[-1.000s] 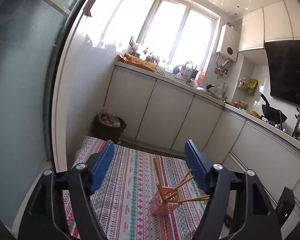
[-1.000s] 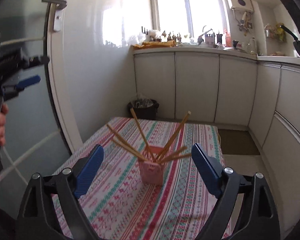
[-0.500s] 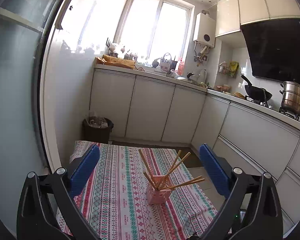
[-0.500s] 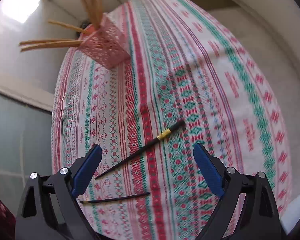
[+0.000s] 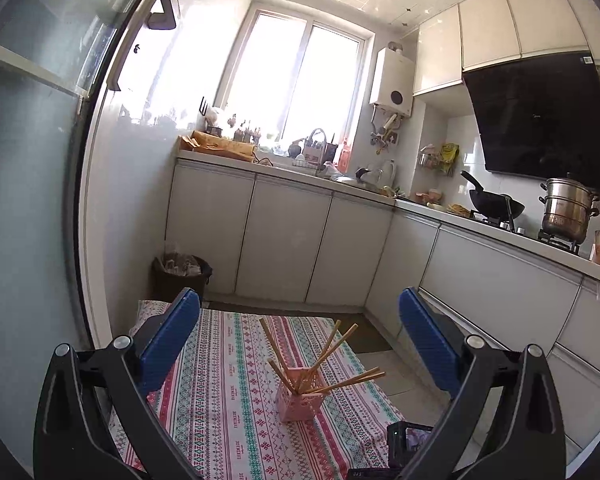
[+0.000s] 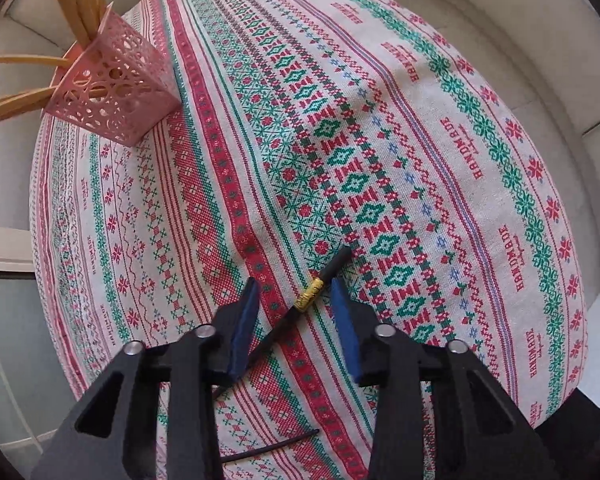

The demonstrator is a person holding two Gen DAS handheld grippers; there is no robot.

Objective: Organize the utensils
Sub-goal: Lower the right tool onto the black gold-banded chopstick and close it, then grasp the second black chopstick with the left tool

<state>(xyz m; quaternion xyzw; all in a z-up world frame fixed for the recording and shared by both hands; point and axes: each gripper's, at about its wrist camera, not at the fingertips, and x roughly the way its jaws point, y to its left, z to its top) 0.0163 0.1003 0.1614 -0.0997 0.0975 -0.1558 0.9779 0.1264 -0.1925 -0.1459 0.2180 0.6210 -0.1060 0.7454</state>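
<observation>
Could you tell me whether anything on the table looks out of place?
Yes. Two black chopsticks lie loose on the tablecloth rather than in the pink holder with the wooden chopsticks. The gold-banded chopstick sits between the closing right gripper; the second black chopstick lies nearer the camera.

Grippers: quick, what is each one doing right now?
Left gripper: open, holding nothing.
Right gripper: closing around the black chopstick; pads not yet touching it.

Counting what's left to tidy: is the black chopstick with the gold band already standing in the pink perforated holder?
No, the black gold-banded chopstick lies flat on the tablecloth, apart from the pink holder.
</observation>
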